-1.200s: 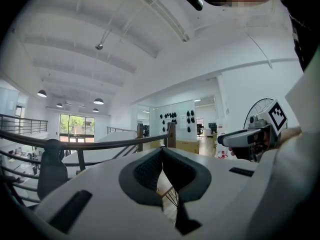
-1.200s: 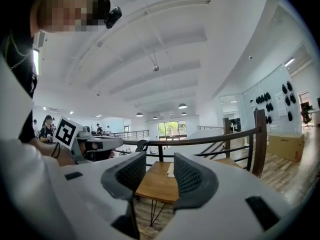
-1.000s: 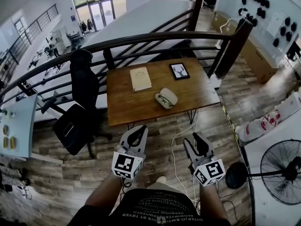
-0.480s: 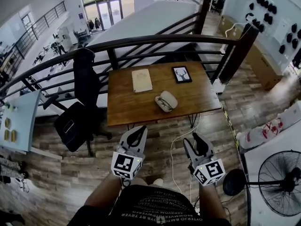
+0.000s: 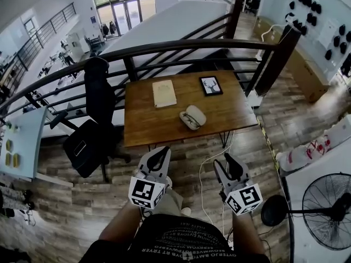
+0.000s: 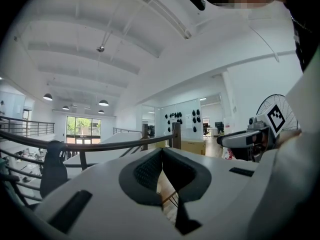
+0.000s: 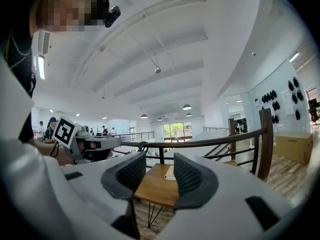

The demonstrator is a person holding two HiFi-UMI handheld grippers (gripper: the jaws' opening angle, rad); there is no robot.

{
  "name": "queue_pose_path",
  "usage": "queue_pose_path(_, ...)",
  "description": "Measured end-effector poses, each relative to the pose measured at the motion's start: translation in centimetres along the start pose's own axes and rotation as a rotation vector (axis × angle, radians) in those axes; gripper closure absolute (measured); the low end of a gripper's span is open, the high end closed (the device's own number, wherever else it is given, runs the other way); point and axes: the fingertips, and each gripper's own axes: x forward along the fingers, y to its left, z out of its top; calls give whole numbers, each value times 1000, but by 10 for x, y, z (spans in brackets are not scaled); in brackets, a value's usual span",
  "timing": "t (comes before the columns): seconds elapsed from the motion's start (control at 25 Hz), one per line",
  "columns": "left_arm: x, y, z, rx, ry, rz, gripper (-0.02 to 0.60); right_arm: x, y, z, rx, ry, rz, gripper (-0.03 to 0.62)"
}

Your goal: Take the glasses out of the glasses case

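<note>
The left tool [image 6: 161,153] is pointing forward with its dark ribbed pads meeting at the tips, and it is gripping nothing. The right tool [image 7: 160,175] is holding its jaws a little apart. Only the edge of the brown wooden tabletop [image 7: 152,186] is showing through the gap, so it too is carrying nothing. In the head view the person is holding both tools low and close to the body, side by side above the wood-plank floor [image 5: 192,158] and well short of the tabletop.

The pale oval glasses case [image 5: 193,116] is lying on the tabletop, right of centre and toward the near edge, well apart from both tools. It is apparently lying open with a dark shape inside, probably the glasses, though the view is too small to be sure.

A beige rectangular book [image 5: 164,93] is lying beyond the case to its left. A black-framed tablet [image 5: 211,85] is resting near the far edge to its right. A black office chair [image 5: 90,141] is standing off the tabletop's left end, and a dark curved railing [image 5: 181,45] is running behind the tabletop. A black floor fan [image 5: 329,204] is standing to the person's right.
</note>
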Motion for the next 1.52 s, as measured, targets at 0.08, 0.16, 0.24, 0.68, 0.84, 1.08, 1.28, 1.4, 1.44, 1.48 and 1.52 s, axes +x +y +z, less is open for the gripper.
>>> queue_pose_path(0.08,3,0,0,-3,-3,-7,555,1,0,0,-5,2,-2,431)
queue_pose_path(0.16,5,-2,0,-3,-6,-17,555,1,-1,1,-10,4,-6,431)
queue_pose_path(0.24,6,-2,1,-1,-9,-26,555,2,-2,1,-13,4,-13,431)
queue_pose_path(0.68,21,17,-5,-10,-1,-26,555,30,-9,-2,-12,19,-11,431)
queue_pose_path(0.84,32,26,-5,-9,3,-31,555,48,-12,-1,-11,19,-4,431)
queue_pose_path(1.08,47,46,-9,-9,18,-27,555,73,-19,-2,-3,22,2,431)
queue_pose_path(1.28,66,59,-11,-18,31,-29,555,94,-29,-4,12,36,6,432)
queue_pose_path(1.4,80,65,-13,-23,40,-32,555,106,-37,-5,17,44,9,431)
queue_pose_path(1.44,85,68,-14,-24,42,-32,555,111,-40,-6,17,47,10,433)
queue_pose_path(1.48,90,70,-14,-25,43,-32,555,115,-43,-6,17,51,10,432)
queue_pose_path(1.52,95,73,-14,-26,44,-32,555,119,-46,-6,18,53,12,433)
